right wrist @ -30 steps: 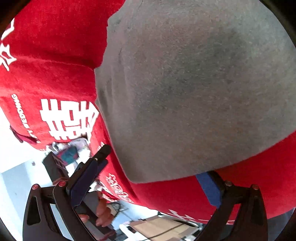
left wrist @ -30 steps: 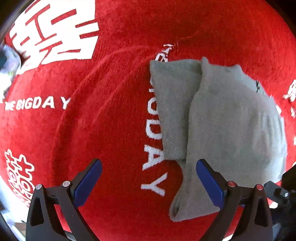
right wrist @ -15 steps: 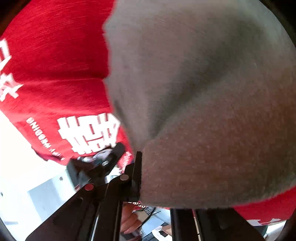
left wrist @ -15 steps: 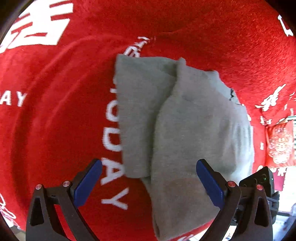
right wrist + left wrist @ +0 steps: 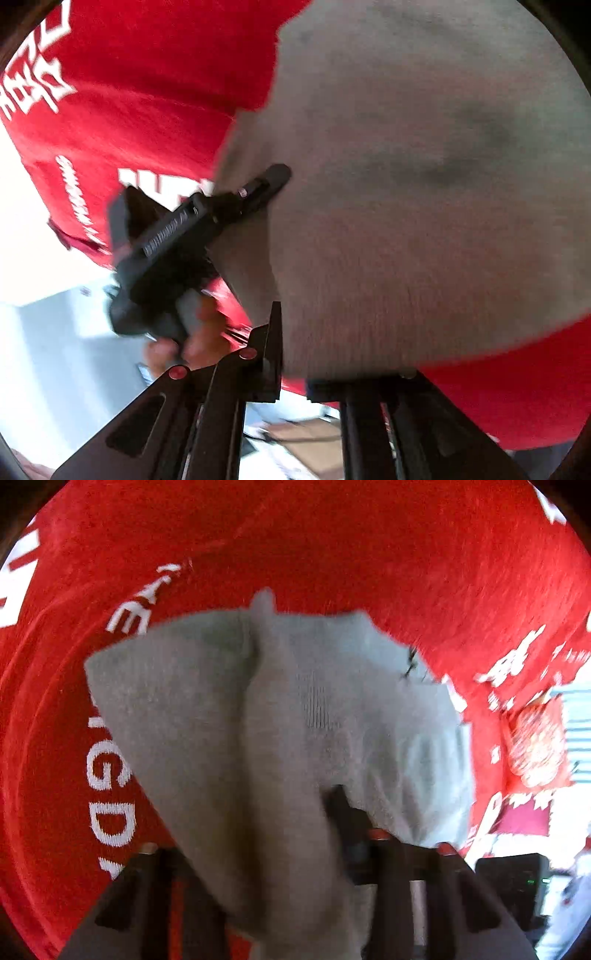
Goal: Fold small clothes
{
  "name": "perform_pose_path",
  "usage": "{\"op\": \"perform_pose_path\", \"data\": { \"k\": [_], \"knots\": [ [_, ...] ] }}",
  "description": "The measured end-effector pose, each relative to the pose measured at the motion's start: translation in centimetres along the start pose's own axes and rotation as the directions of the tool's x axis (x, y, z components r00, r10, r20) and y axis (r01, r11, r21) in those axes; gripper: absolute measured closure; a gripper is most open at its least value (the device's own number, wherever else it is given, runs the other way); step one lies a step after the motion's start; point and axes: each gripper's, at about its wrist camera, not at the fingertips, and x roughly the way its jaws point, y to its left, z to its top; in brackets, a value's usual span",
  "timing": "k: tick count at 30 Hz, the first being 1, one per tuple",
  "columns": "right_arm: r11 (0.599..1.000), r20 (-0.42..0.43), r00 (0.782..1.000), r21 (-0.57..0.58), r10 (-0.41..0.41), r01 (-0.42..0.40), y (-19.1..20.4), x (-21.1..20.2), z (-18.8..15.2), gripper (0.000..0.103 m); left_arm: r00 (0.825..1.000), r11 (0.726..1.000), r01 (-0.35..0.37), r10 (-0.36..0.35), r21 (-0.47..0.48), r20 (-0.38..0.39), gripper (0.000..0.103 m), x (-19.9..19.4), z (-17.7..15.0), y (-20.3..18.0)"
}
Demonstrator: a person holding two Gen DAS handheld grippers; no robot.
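Fold in progress: we see the left hand-held gripper (image 5: 295, 849) just closed on the grey sock's (image 5: 280, 716) near edge, the right hand-held gripper (image 5: 291, 354) clamped on its 6 o'clock hem, over the red blanket (image 5: 332, 546). Next, we judge: carry both edges toward 12 o'clock.

Colours and patterns noted

A plain grey sock (image 5: 295, 720) is seen on a red cloth (image 5: 332, 554) printed with white lettering and characters; black gripper fingers (image 5: 273, 354) with red rivets are recorded.

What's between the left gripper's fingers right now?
Grey sock fabric: the left gripper has just closed onto its near edge, seen in the left wrist view.
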Motion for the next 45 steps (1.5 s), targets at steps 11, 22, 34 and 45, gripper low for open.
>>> {"op": "perform_pose_path", "data": {
  "k": [11, 22, 34, 45],
  "knots": [
    [0.946, 0.113, 0.961, -0.178, -0.254, 0.27, 0.9, -8.1, 3.1, 0.032, 0.995, 0.995, -0.095, 0.095, 0.004, -0.005, 0.067, 1.1, -0.9, 0.4],
    [0.873, 0.135, 0.912, -0.264, -0.387, 0.41, -0.1, -3.3, 10.1, 0.103, 0.989, 0.991, -0.135, 0.134, 0.019, 0.057, 0.078, 0.9, -1.0, -1.7],
    [0.972, 0.096, 0.986, -0.179, -0.137, 0.153, -2.7, -9.9, 11.2, 0.099, 0.982, 0.973, -0.041, -0.003, 0.228, 0.19, 0.079, -3.6, 0.4, -16.5],
    [0.997, 0.146, 0.986, 0.032, -0.077, 0.073, -12.2, -17.0, 12.9, 0.098, 0.982, 0.859, -0.187, 0.163, 0.476, 0.092, 0.078, 10.1, -0.4, -30.4]
  ]
}}
